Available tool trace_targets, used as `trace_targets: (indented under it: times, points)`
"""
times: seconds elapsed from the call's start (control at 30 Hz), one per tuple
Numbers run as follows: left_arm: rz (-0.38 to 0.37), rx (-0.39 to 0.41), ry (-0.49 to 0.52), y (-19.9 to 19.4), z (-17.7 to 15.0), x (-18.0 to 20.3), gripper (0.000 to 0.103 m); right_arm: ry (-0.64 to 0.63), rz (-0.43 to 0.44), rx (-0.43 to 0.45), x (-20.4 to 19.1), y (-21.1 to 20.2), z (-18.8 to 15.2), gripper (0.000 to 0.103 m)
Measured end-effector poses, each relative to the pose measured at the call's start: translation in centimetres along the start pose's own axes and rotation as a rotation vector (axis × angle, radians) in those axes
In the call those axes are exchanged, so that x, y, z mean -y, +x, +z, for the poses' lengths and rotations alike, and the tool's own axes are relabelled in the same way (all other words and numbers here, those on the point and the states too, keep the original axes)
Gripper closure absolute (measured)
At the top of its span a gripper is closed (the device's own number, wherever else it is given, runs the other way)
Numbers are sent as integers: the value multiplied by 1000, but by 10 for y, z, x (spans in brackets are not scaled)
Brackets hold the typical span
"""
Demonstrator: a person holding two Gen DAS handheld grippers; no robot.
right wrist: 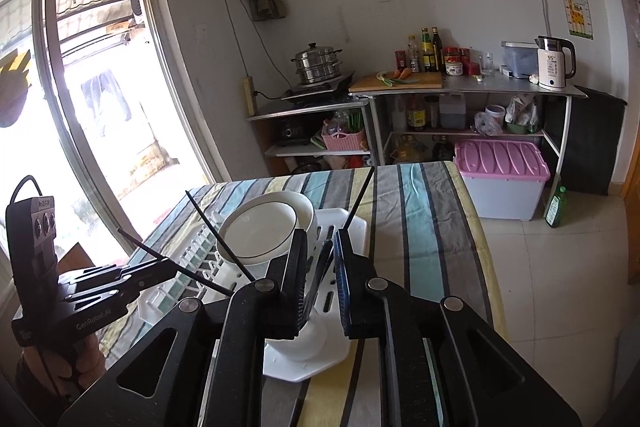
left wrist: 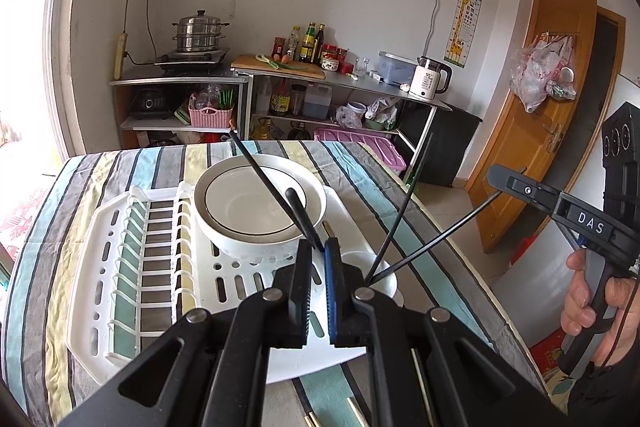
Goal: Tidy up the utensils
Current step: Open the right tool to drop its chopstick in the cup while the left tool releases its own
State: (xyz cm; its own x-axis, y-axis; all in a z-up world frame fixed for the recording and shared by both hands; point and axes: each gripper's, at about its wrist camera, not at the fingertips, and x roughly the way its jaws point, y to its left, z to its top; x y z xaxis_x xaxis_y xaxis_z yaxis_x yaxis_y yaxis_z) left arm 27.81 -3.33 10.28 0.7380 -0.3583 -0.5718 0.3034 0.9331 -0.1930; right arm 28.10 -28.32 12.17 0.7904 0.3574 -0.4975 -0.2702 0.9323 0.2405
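Observation:
A white dish rack (left wrist: pixel 132 267) lies on the striped table, with stacked white bowls (left wrist: pixel 260 211) in it and a small white cup (left wrist: pixel 386 281) at its right end. Two black chopsticks (left wrist: pixel 404 223) stand in the cup. My left gripper (left wrist: pixel 318 247) is shut on a black chopstick (left wrist: pixel 264 173) that slants up over the bowls. My right gripper (right wrist: pixel 320 247) is shut on a black chopstick (right wrist: pixel 358 201) above the cup (right wrist: pixel 308 341). The rack (right wrist: pixel 352 227) and bowls (right wrist: pixel 264 231) also show in the right wrist view. The left gripper (right wrist: pixel 160 263) appears at the left there.
Loose wooden chopsticks (left wrist: pixel 356 413) lie on the striped cloth (left wrist: pixel 52 227) near the front edge. Kitchen shelves (left wrist: pixel 280 75) with a steamer pot, bottles and kettle stand behind. A purple-lidded bin (right wrist: pixel 502 179) sits on the floor to the right.

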Motion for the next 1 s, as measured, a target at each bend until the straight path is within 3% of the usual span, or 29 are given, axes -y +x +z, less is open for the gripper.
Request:
trace_targets:
  times: [1.0]
  points:
    - [-7,1,-14,-35,-42,-3,96,-5,17,45,-8,-45,-27,88]
